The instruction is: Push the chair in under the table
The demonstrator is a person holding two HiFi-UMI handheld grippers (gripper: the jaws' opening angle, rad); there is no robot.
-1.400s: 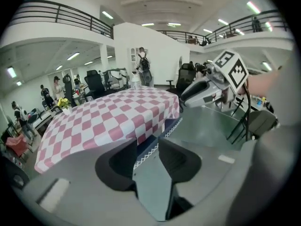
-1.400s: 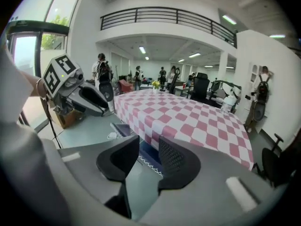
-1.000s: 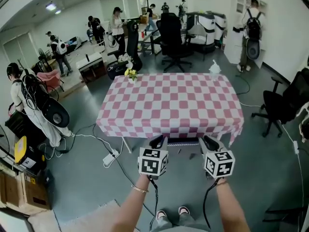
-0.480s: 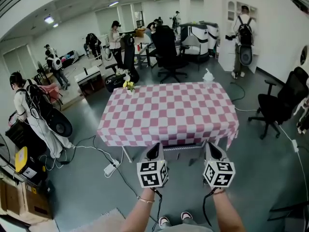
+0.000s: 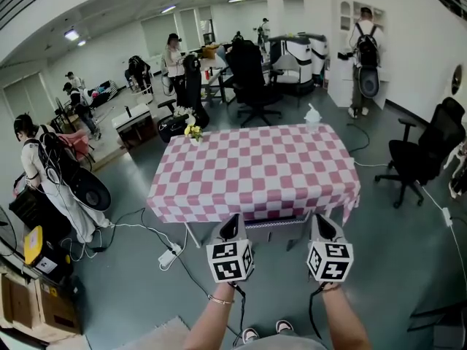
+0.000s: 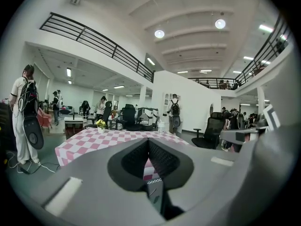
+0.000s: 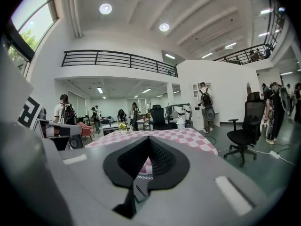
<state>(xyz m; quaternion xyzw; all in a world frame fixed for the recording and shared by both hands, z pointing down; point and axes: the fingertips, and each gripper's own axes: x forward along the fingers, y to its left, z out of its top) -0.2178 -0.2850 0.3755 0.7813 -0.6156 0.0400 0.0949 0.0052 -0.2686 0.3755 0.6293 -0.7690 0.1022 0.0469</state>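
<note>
Both closed tight, gripping nothing: left claw (image 5: 230,228) and right claw (image 5: 321,227) lower centre, at checkered surface (image 5: 255,168) near edge, chair (image 5: 276,223) tucked under it.

The table (image 5: 255,173) fills the middle of the floor, its checked cloth hanging over the near edge straight ahead of the left gripper (image 5: 232,224) and the right gripper (image 5: 322,224); the chair (image 5: 274,224) sits under that edge, between the two; the tabletop lies open across its middle, with only a flower pot (image 5: 193,132) at the far left corner and a white container (image 5: 313,115) at the far edge; left of the table a power strip (image 5: 169,254) lies on the floor, and a person (image 5: 44,173) stands beyond it; on the right, open floor runs to a black office chair (image 5: 416,159).
</note>
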